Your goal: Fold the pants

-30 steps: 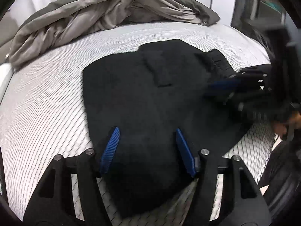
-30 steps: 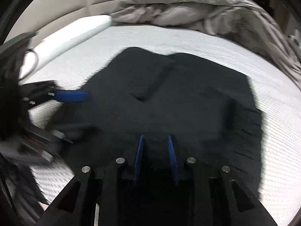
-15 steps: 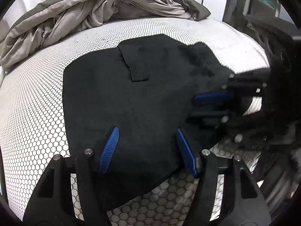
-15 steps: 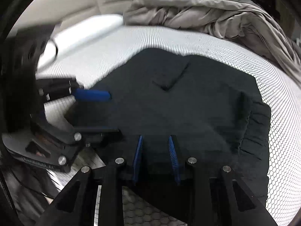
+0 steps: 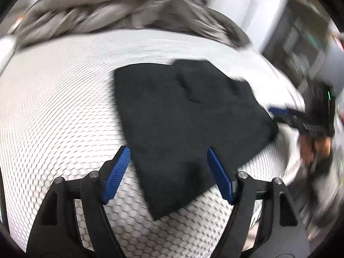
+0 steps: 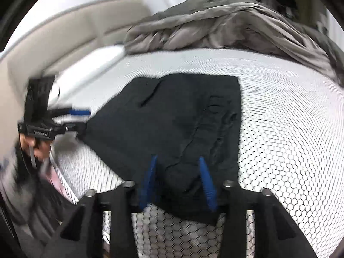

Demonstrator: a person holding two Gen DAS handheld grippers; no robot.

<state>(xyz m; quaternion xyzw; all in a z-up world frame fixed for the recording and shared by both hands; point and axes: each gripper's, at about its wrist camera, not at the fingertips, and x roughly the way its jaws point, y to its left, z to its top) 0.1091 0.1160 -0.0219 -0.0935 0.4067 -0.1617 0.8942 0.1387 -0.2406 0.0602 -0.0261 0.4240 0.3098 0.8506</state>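
- Left gripper (image 5: 168, 173), seen from its own camera: two black arms with blue ribbed pads (image 5: 116, 173), jaws spread wide and just now opened further. Nothing is pinched; the pads stand clear of the cloth.
- Pants (image 5: 185, 124): black, folded into a flat, roughly triangular packet, lying on the bed just ahead of the left gripper. The near corner of the packet points back between the two pads; the left pad frames its left edge, the right pad lies over its right part.
- Right gripper (image 6: 179, 181), seen from its own camera: same black arms and blue pads, jaws at a middling gap and just now opened up. A wrinkled fold of the pants lies between the pads, but they do not press on it.
- Ahead of the right gripper the pants (image 6: 176, 116) spread away flat, with a straight far edge and a puckered seam running toward the jaws.
- Each gripper shows in the other's view: the right gripper (image 5: 279, 112) at the right corner of the pants, held by a hand (image 5: 314, 148); the left gripper (image 6: 80, 118) at the left corner, held by a hand (image 6: 36, 146). Both are blurred.
- Bed (image 5: 53, 107): white cover with a dark honeycomb mesh pattern, under and around the pants.
- Blanket (image 6: 225, 21): grey-brown, rumpled in a heap at the far edge of the bed, well beyond the pants.
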